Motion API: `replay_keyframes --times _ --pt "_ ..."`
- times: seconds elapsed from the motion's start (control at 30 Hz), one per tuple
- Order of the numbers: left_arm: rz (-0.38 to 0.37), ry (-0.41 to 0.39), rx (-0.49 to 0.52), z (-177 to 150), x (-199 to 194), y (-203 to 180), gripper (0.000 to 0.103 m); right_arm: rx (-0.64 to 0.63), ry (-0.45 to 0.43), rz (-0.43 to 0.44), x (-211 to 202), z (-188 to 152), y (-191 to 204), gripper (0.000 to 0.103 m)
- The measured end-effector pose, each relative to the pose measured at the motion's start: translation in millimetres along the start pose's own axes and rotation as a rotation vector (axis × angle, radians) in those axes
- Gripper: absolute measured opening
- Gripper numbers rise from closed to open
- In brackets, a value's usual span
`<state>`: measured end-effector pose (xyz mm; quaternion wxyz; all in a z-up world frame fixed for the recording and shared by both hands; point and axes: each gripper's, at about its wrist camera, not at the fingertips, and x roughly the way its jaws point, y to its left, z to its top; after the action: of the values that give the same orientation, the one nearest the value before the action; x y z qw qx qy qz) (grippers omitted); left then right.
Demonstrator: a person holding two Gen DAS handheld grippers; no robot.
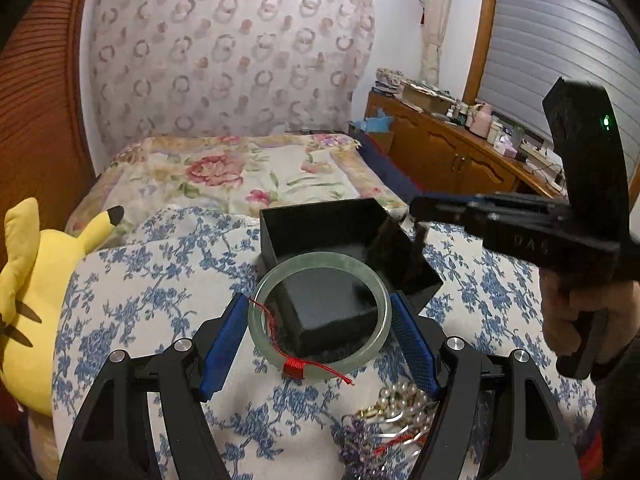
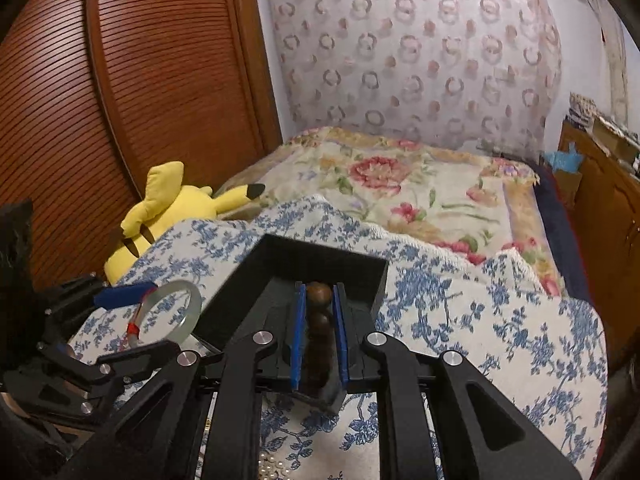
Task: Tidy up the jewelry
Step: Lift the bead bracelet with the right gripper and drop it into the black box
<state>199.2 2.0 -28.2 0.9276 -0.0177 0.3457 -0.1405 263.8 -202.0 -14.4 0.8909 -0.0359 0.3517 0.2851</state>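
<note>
My left gripper (image 1: 318, 322) is shut on a pale green jade bangle (image 1: 256, 312) with a red thread tied to it, held flat just in front of an open black box (image 1: 320, 220). The bangle also shows in the right wrist view (image 2: 191, 312). My right gripper (image 2: 318, 316) is shut on a dark brown wooden bead bracelet (image 2: 318, 300) and holds it over the black box (image 2: 280, 268). In the left wrist view the right gripper (image 1: 412, 224) hangs the bracelet (image 1: 400, 256) over the box's right side.
A heap of pearl and metal jewelry (image 1: 394, 412) lies on the blue floral cloth (image 1: 160, 280) below my left gripper. A yellow plush toy (image 1: 36, 300) sits at the left. A flowered bed (image 1: 240, 176) lies behind; a wooden cabinet (image 1: 440, 148) stands at right.
</note>
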Motion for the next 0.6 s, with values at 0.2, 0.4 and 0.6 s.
replay_keyframes --times 0.2,0.4,0.6 --pt "0.012 0.016 0.017 8.2 16.1 -5.9 0.069 0.021 -0.017 0.001 -6.9 -6.4 -8.0 0.042" --pt "0.027 0.034 0.036 15.0 33.2 -14.3 0.069 0.033 -0.042 -0.006 -23.1 -14.1 -18.7 0.042" --pt "0.067 0.065 0.068 17.1 51.7 -24.2 0.069 0.023 -0.048 -0.014 -32.2 -25.2 -22.0 0.042"
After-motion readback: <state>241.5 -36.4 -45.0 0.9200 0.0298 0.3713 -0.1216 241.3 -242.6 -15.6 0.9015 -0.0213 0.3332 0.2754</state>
